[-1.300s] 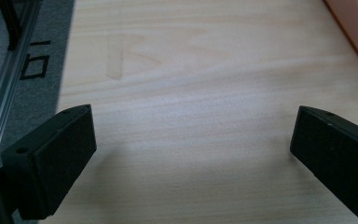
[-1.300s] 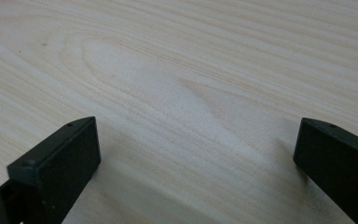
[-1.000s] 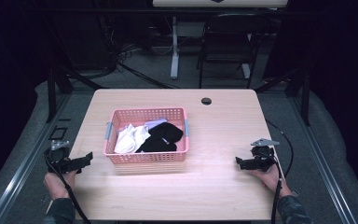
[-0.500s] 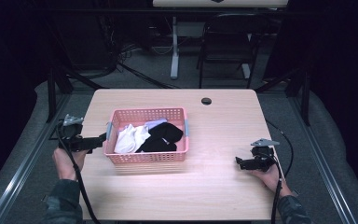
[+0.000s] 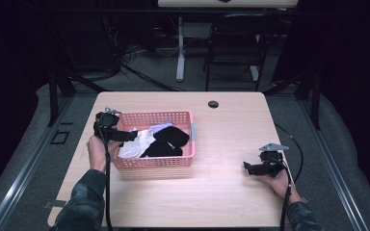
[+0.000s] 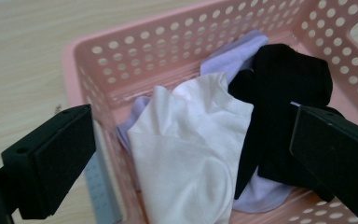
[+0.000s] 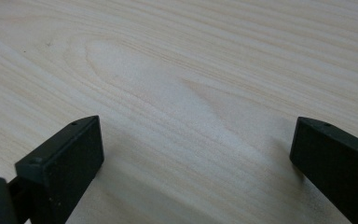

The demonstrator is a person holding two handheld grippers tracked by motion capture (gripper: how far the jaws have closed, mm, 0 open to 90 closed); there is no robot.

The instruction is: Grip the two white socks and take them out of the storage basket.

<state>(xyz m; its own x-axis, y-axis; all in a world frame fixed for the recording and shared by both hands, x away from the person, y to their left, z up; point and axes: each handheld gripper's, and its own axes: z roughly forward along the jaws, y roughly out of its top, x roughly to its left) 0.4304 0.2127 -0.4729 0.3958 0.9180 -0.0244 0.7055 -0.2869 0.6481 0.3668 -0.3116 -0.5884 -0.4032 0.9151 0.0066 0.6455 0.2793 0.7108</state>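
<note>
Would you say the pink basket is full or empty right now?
Partly full: the pink basket holds a white sock and black socks.

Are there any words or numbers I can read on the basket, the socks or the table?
None: no word, number or label can be read anywhere.
pink basket: plain, just rows of holes.
white sock and black sock: no print.
table: bare wood grain.

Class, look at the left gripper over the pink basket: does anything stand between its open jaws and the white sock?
Nothing visible does. The left gripper is open above the basket, and the white sock lies on top of the pile, uncovered, beside the black sock.
</note>
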